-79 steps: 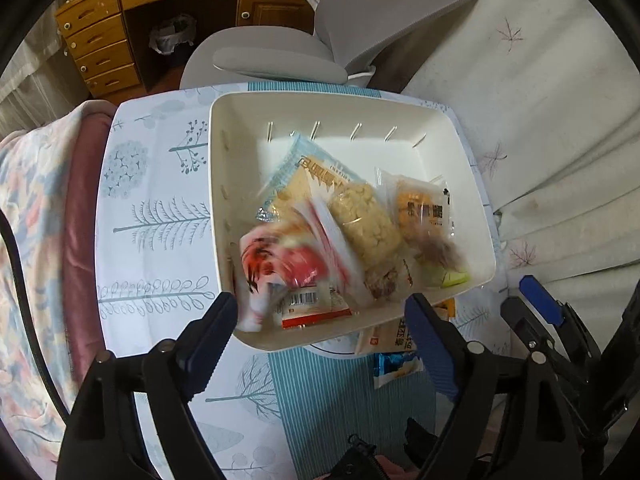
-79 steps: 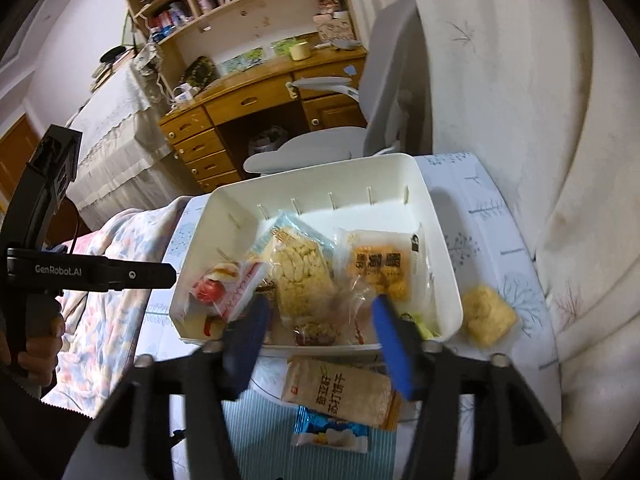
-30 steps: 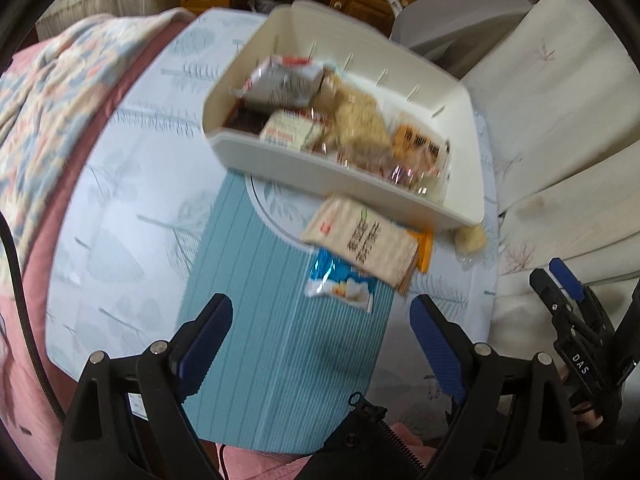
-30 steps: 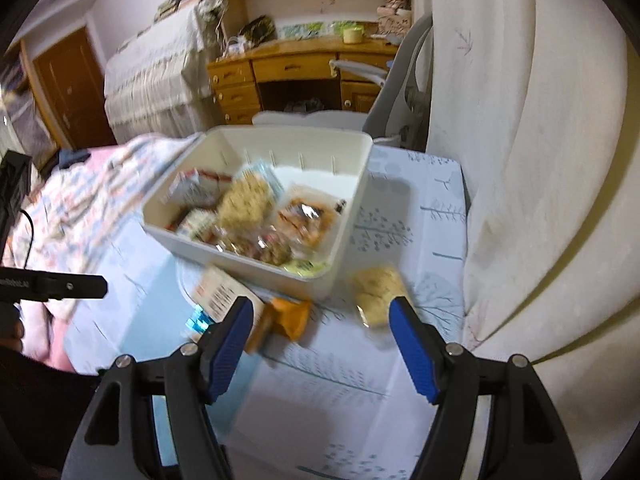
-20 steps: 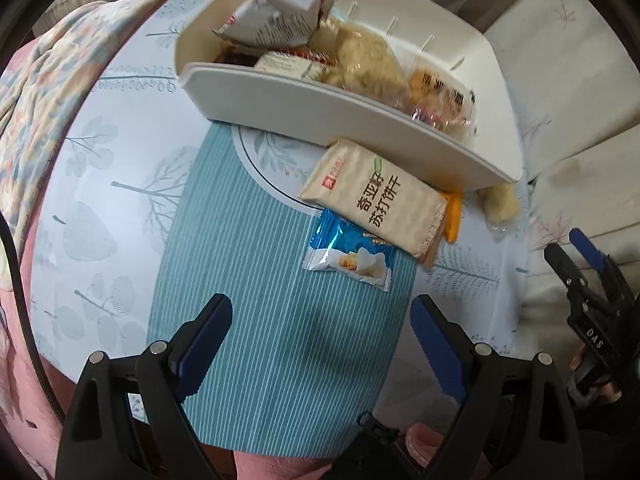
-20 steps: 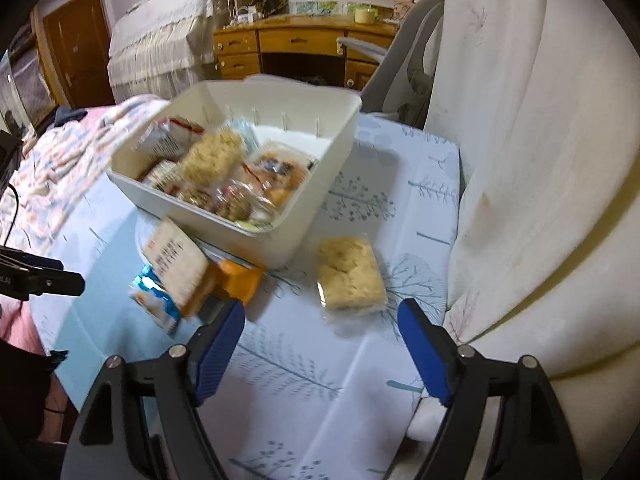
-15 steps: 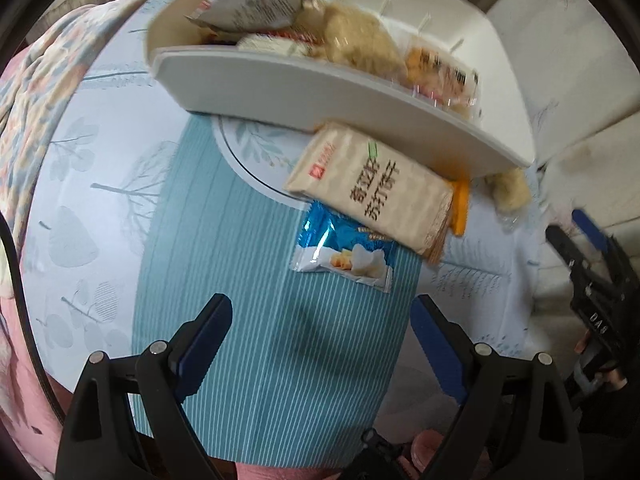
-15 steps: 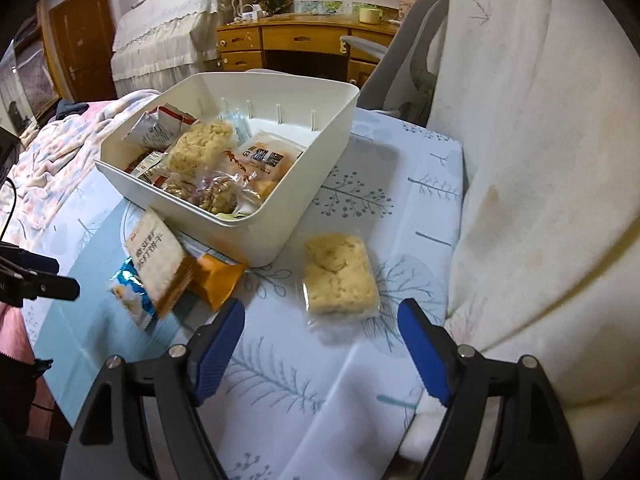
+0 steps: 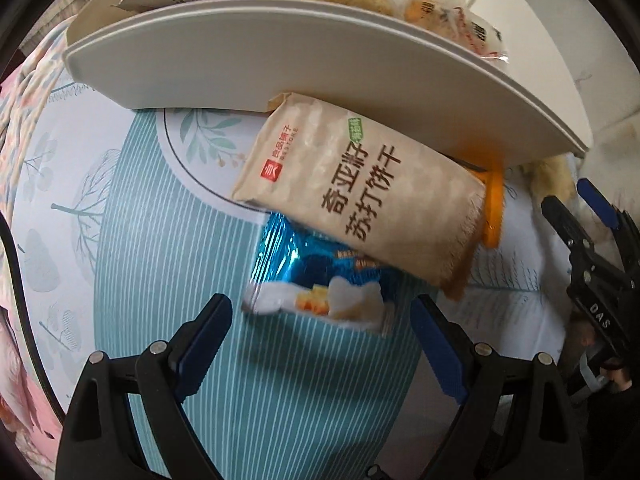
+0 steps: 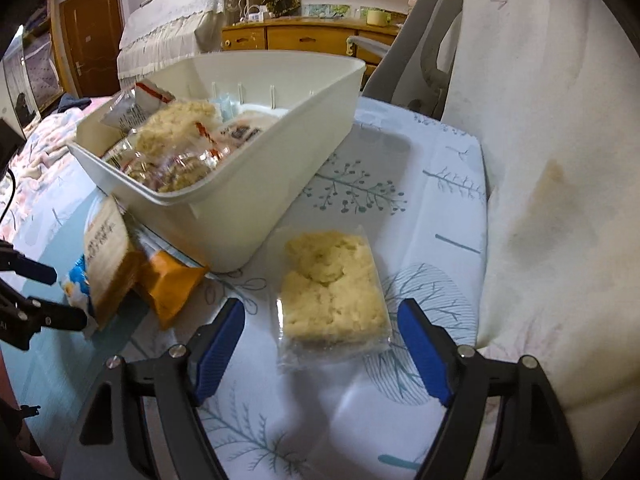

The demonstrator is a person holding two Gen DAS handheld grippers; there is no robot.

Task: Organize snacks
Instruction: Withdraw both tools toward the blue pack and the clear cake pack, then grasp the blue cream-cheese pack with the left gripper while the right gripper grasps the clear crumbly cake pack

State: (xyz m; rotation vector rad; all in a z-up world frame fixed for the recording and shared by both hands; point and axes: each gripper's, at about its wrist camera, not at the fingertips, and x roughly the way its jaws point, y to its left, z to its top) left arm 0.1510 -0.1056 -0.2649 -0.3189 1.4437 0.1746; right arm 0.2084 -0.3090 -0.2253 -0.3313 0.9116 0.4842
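Note:
A white bin [image 9: 304, 36] [image 10: 256, 184] holds several snack packs. In front of it lie a beige cracker pack [image 9: 360, 192], a blue foil pack [image 9: 316, 284] partly under it, and an orange pack [image 9: 492, 204] [image 10: 172, 284]. My left gripper [image 9: 320, 332] is open and empty, low over the table, its fingers on either side of the blue foil pack. A clear-wrapped yellow rice cake [image 10: 332, 292] lies to the right of the bin. My right gripper [image 10: 320, 344] is open and empty, its fingers flanking the near end of the rice cake.
The table wears a white tree-print cloth [image 10: 400, 184] with a teal striped part [image 9: 168, 264]. A white curtain [image 10: 560, 160] hangs close on the right. A grey chair [image 10: 420, 60] and wooden desk [image 10: 304, 40] stand behind. Bedding [image 9: 24, 80] lies left.
Both grippers have come down and closer: the left toward the blue foil pack, the right toward the rice cake. Both stay open. Earlier, a red-and-white pack went into the bin.

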